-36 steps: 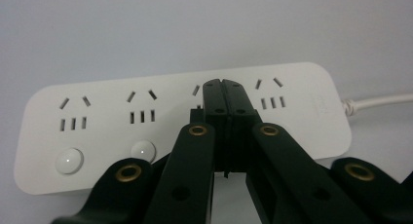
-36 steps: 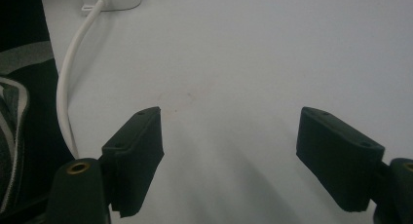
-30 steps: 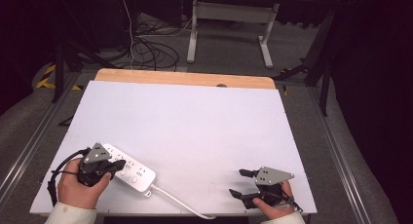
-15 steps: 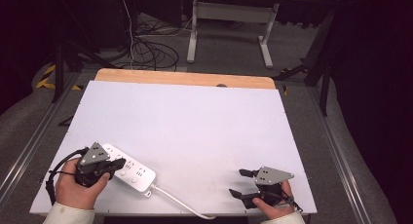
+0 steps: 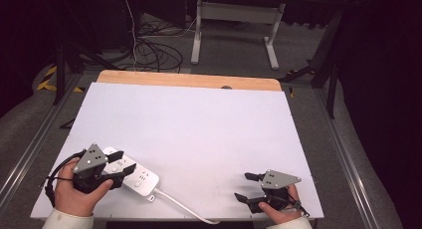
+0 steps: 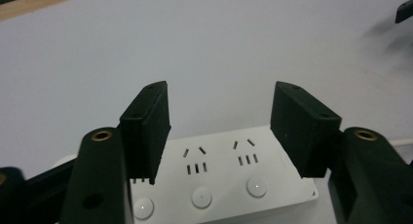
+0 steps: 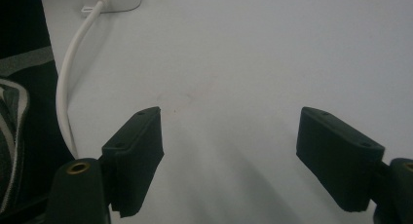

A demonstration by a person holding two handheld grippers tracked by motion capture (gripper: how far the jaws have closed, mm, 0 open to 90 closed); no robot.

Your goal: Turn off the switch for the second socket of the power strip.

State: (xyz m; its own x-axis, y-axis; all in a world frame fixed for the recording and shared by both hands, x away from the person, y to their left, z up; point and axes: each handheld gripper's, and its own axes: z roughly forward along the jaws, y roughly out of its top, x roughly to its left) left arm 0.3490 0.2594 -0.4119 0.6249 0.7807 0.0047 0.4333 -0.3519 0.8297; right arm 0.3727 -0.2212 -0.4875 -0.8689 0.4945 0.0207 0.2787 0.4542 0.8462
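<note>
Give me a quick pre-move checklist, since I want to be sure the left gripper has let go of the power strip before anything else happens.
1. Left gripper jaws have just been opening and stand apart over the power strip: ok.
2. Pads off the strip's sides: cannot tell, one jaw sits close against its near edge.
3. Strip lying flat on the table: ok.
4. White cord trails off the near edge, away from both grippers: ok.
5. Right gripper open, nothing between its jaws: ok.
</note>
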